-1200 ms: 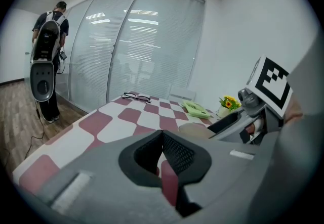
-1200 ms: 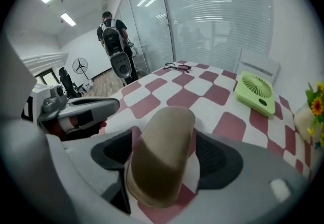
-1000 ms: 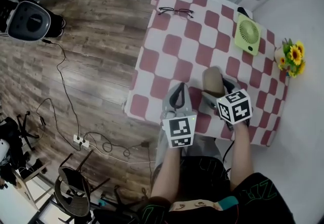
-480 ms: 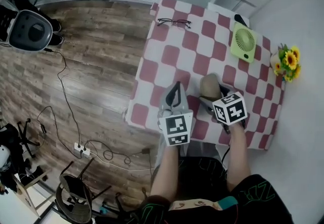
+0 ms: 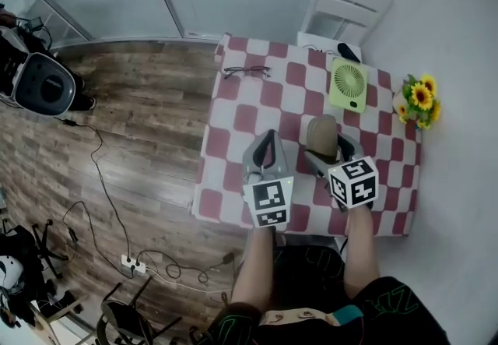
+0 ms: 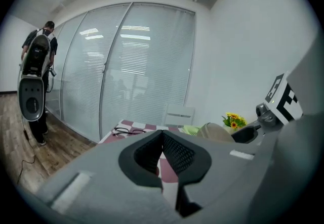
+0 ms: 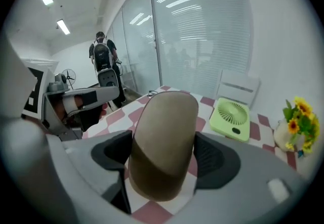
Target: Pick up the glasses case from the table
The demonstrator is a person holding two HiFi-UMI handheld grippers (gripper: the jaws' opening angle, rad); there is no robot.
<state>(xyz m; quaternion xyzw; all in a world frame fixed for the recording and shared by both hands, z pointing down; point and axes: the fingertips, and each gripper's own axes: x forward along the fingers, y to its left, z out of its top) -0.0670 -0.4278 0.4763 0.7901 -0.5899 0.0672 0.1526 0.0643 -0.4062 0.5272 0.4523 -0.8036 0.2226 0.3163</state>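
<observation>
The tan glasses case [image 7: 163,144] is clamped between the jaws of my right gripper [image 7: 164,160], lifted off the checked table [image 5: 233,121]. From the head view the glasses case [image 5: 321,137] sticks forward out of the right gripper [image 5: 325,150] over the table's near right part. My left gripper [image 5: 267,147] hovers beside it to the left, jaws shut with nothing between them; in the left gripper view the left gripper [image 6: 163,153] points toward the table's far end. A pair of glasses [image 5: 246,71] lies at the far left corner of the table.
A green fan [image 5: 347,84] lies flat at the far right of the table, with a pot of sunflowers [image 5: 419,100] by the right edge. A white chair [image 5: 342,7] stands behind the table. Cables and a power strip [image 5: 134,264] lie on the wood floor at left. A person [image 6: 36,84] stands far left.
The view has pulled back and up, so the table sits lower and smaller in frame. Both grippers stay side by side, the right one still holding the case above the table.
</observation>
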